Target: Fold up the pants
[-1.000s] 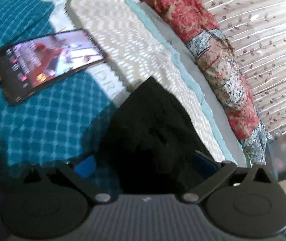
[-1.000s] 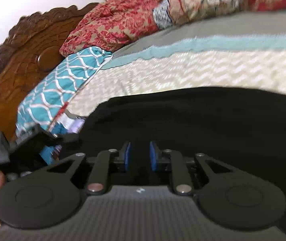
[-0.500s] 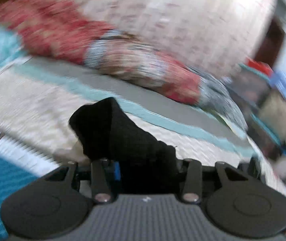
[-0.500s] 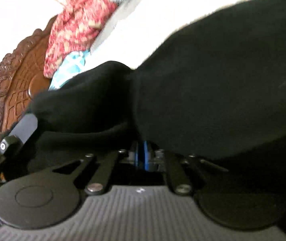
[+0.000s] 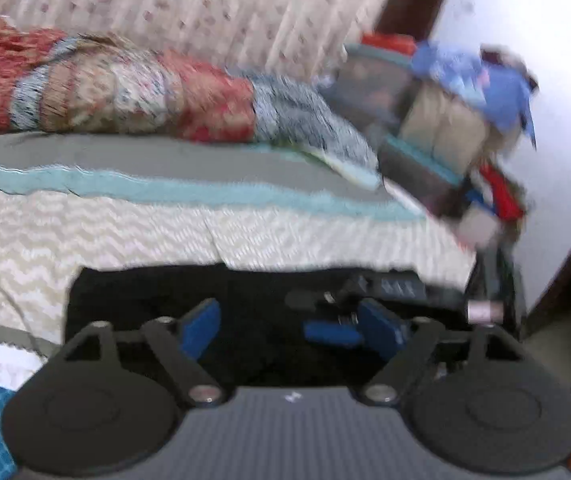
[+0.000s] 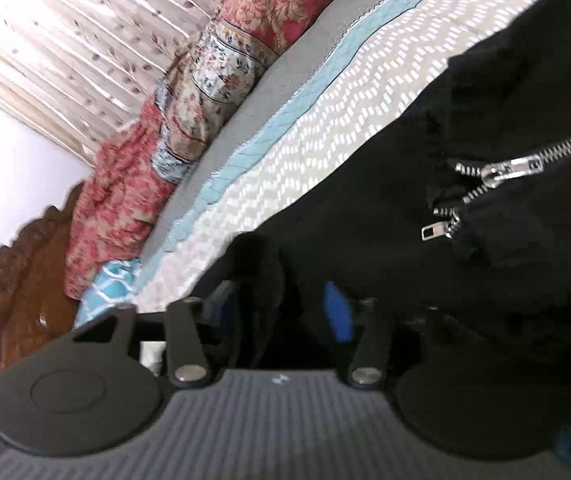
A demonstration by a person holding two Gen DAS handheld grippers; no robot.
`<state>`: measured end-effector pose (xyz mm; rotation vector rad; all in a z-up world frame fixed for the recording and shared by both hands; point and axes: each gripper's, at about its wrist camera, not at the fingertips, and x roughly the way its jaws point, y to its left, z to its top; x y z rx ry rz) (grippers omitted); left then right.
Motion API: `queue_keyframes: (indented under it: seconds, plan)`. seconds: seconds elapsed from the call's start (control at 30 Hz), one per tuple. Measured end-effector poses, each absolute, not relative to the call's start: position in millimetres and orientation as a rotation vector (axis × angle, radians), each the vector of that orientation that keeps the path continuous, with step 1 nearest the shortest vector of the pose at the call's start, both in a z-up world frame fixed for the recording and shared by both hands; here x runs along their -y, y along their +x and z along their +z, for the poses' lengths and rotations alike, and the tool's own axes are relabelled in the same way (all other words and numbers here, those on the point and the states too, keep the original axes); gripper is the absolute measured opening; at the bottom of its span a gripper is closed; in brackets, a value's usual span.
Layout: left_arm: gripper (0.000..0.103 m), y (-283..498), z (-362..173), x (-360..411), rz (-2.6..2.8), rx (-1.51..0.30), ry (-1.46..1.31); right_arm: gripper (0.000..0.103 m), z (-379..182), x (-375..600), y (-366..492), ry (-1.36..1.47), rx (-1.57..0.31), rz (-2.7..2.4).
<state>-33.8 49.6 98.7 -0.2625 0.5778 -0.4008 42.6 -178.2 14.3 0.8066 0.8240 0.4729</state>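
A bed fills both views, its chevron bedspread [image 5: 133, 232] banded with a teal stripe and then a grey strip toward the far side. Along that far edge lies a long red floral bolster [image 5: 117, 96], and behind it hangs a pleated curtain [image 6: 65, 36]. In the right wrist view a carved wooden headboard [image 6: 17, 280] closes off one end of the bed. In the left wrist view the other end drops away beside a blurred stack of cluttered shelves [image 5: 453, 128]. Between the bolster and the garment a wide stretch of bedspread lies uncovered.

The black pants [image 5: 245, 300] lie on the near part of the bed, their far edge running straight across the chevron cloth. The right wrist view shows their metal zipper [image 6: 513, 172] partly undone among bunched folds.

The left gripper [image 5: 289, 328] hovers over the pants with its blue pads spread wide and nothing between them. The right gripper [image 6: 285, 312] also has its jaws apart; a hump of black cloth rises in the gap, but whether the pads touch it cannot be told.
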Motion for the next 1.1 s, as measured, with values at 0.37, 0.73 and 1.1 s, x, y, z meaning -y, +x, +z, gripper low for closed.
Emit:
queue_keyframes:
  seconds: [0.37, 0.73, 1.1]
  plan:
    - [0.057, -8, 63, -129, -0.068, -0.727, -0.545, 0.084, 17, 126, 54, 0.582, -0.889, 0.616]
    - [0.058, -2, 68, -91, -0.159, -0.713, -0.445, 0.025, 51, 128, 24, 0.244, -0.646, 0.497]
    - [0.057, 15, 74, -62, -0.144, -0.781, -0.374, 0.055, 66, 231, 24, 0.41, -0.541, 0.323]
